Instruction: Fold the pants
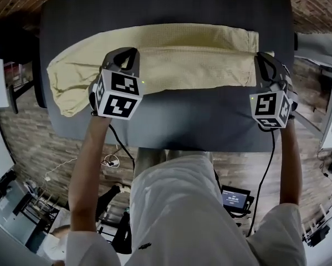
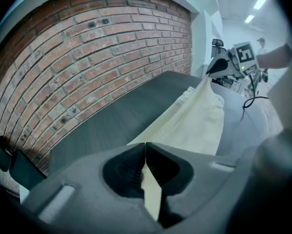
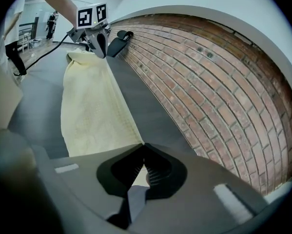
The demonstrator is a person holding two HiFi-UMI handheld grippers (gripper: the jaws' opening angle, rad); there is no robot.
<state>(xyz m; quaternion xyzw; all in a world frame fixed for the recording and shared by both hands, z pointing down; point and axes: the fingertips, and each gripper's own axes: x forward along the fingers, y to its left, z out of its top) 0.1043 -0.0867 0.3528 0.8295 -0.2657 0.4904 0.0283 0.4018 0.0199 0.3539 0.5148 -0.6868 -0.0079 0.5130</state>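
Our left gripper (image 1: pixel 124 57) and right gripper (image 1: pixel 262 60) each pinch a long edge of the pants (image 1: pixel 193 54). These stretch left to right across the dark surface (image 1: pixel 188 121), just beyond both grippers. The left grips nearer mid-length, the right the end.

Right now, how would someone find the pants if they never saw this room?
Look for the big dark table in front of the brick wall. A long pale yellow cloth lies across it: those are the pants. They are the only soft, light thing on the table, and the left gripper and right gripper are each shut on them.
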